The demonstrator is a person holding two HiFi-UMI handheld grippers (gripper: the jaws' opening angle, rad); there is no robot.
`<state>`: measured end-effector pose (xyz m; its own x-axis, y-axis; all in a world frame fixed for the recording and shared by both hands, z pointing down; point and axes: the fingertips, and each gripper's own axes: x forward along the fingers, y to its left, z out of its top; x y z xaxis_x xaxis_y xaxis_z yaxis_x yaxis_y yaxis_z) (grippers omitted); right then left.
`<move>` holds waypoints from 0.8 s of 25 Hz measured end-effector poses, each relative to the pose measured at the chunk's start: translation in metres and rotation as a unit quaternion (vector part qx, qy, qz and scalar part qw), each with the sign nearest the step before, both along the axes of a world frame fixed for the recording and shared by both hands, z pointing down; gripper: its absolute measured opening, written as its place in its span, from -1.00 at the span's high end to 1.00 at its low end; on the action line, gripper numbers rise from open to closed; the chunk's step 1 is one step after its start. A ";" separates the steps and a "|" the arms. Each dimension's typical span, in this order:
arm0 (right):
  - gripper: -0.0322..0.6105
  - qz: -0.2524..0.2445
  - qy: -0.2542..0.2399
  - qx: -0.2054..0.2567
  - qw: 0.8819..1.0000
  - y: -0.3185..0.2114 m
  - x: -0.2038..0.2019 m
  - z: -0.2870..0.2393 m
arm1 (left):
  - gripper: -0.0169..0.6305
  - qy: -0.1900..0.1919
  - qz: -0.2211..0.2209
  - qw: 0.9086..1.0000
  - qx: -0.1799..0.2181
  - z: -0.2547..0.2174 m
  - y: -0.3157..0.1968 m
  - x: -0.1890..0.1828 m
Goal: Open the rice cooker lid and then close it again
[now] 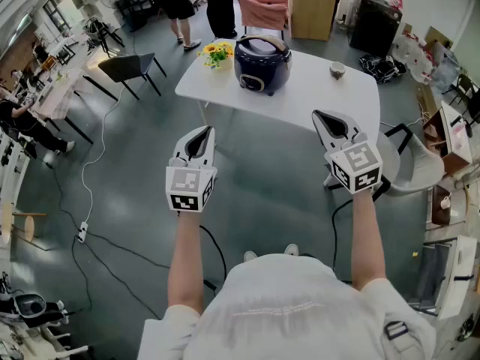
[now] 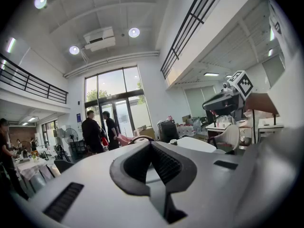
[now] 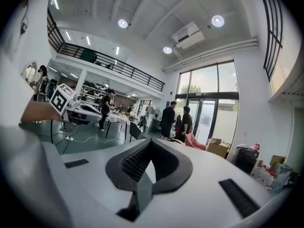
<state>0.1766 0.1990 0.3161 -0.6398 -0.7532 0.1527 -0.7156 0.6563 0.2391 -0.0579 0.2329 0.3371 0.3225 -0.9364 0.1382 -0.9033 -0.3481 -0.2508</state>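
A dark blue rice cooker [image 1: 262, 64] with its lid down and a brown handle stands on the white table [image 1: 307, 96] ahead of me. My left gripper [image 1: 202, 131] hovers over the floor short of the table's near left edge, shut and holding nothing. My right gripper [image 1: 320, 115] is level with the table's near right edge, also shut and holding nothing. In the left gripper view the shut jaws [image 2: 151, 145] point toward the cooker, whose handle [image 2: 140, 138] peeks just above them. The right gripper view shows its shut jaws [image 3: 150, 144] with nothing between them.
Yellow flowers [image 1: 216, 52] sit left of the cooker and a small cup [image 1: 337, 70] to its right. A black chair [image 1: 136, 66] stands left of the table, a white chair [image 1: 414, 172] to the right. Cables [image 1: 90, 223] cross the floor. Two people [image 1: 178, 6] stand behind the table.
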 end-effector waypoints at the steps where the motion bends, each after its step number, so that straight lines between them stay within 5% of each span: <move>1: 0.83 0.000 0.002 0.000 1.000 0.000 0.000 0.000 | 0.90 0.000 0.000 1.000 0.000 0.000 0.000 0.000; 20: 0.82 -0.002 -0.019 -0.026 0.999 0.023 -0.035 0.007 | 0.90 0.013 0.020 1.000 -0.014 0.007 0.015 -0.030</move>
<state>0.1414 0.2222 0.3229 -0.6488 -0.7423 0.1675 -0.7211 0.6700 0.1764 -0.0875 0.2477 0.3441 0.3637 -0.9185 0.1552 -0.8944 -0.3909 -0.2176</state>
